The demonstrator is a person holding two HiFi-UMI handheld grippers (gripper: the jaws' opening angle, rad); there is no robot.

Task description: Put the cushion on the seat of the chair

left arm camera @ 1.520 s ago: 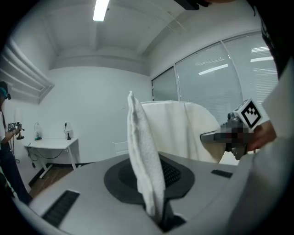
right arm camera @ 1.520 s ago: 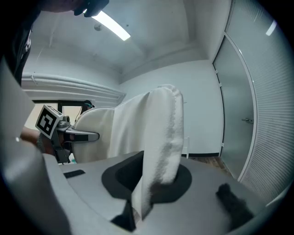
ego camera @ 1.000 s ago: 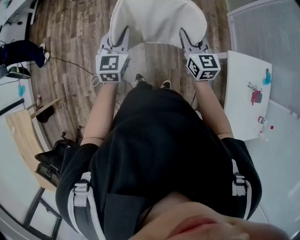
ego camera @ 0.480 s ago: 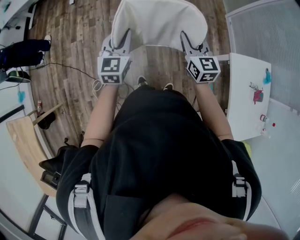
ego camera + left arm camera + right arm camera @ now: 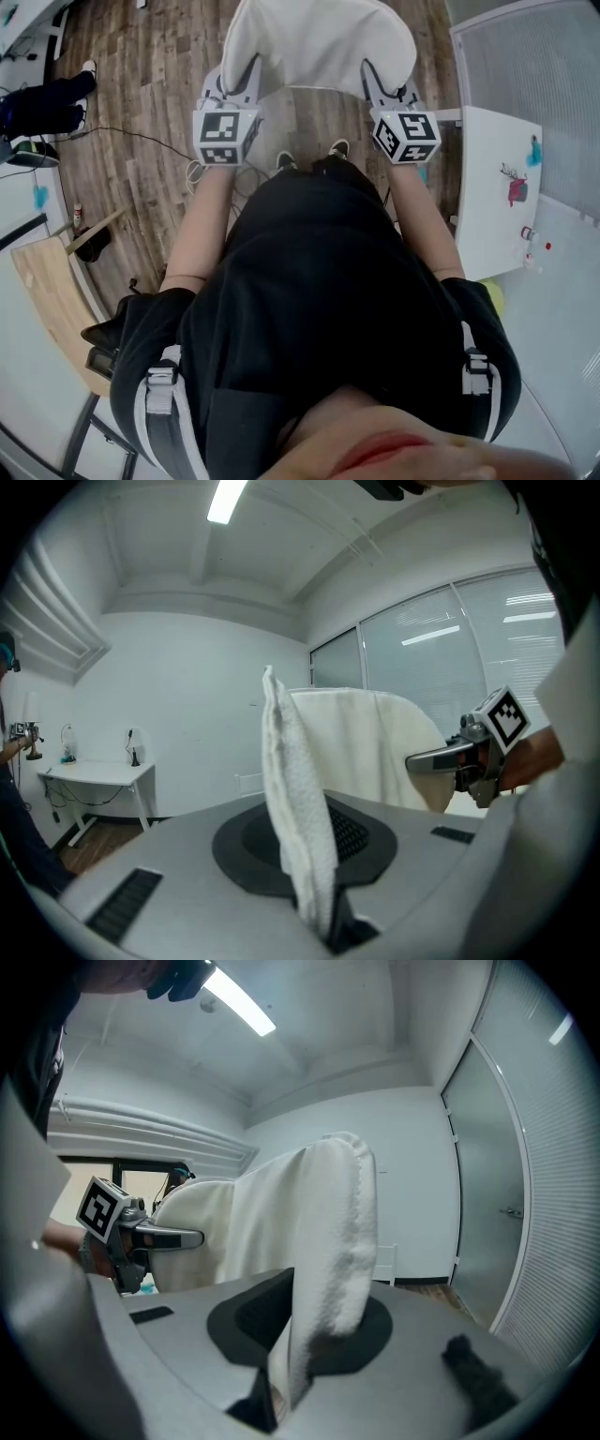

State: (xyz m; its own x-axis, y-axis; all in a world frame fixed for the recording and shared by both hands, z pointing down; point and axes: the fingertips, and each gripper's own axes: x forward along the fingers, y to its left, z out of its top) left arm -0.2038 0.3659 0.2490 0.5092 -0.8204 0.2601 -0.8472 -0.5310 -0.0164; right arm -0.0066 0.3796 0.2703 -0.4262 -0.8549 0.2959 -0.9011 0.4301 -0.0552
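Cushion [image 5: 319, 42] hangs at top centre, my left gripper [image 5: 250, 75] and right gripper [image 5: 368, 77] each clamped on its edges; no chair in sight, so I judge the placing undone.

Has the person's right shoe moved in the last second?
Yes. The right shoe has stepped forward, up the head view toward the cushion, judged against the white table; it now leads the left shoe.
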